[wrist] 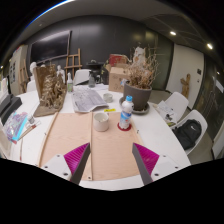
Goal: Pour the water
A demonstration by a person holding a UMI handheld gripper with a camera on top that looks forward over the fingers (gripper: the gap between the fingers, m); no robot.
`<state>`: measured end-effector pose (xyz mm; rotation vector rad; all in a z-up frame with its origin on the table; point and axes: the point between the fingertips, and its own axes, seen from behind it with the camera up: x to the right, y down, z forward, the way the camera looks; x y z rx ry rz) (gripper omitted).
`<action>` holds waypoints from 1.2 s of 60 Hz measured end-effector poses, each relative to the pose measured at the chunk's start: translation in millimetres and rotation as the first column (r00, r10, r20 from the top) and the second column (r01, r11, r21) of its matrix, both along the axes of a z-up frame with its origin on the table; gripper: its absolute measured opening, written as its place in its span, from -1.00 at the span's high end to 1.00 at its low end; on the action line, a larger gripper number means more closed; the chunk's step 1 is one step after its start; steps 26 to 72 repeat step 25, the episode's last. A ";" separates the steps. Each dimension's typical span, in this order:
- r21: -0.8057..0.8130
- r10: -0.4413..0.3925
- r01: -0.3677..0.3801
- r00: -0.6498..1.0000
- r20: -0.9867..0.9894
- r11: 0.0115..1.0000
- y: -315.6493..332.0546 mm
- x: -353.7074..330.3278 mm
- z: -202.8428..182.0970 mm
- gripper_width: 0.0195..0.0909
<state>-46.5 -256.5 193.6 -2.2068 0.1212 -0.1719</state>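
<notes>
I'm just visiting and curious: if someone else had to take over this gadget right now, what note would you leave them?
Hand-held gripper: open, holding nothing, above the tan mat.
Water bottle: upright on the table beyond the fingers, blue cap on.
White cup: upright just beside the bottle, a small gap between them.
Done: nothing visible yet; the bottle is not picked up.
Left: reach forward, grasp the bottle, open it if needed, pour into the cup.

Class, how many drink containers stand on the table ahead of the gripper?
2: a white cup on the table beyond the open gripper, and a water bottle beside it. Clutter farther back may hide others.
</notes>
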 end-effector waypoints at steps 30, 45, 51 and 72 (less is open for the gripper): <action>-0.010 0.018 -0.018 0.997 0.074 1.000 -41.1 -7.3 3.7 -0.85; -0.010 0.018 -0.018 0.997 0.074 1.000 -41.1 -7.3 3.7 -0.85; -0.010 0.018 -0.018 0.997 0.074 1.000 -41.1 -7.3 3.7 -0.85; -0.010 0.018 -0.018 0.997 0.074 1.000 -41.1 -7.3 3.7 -0.85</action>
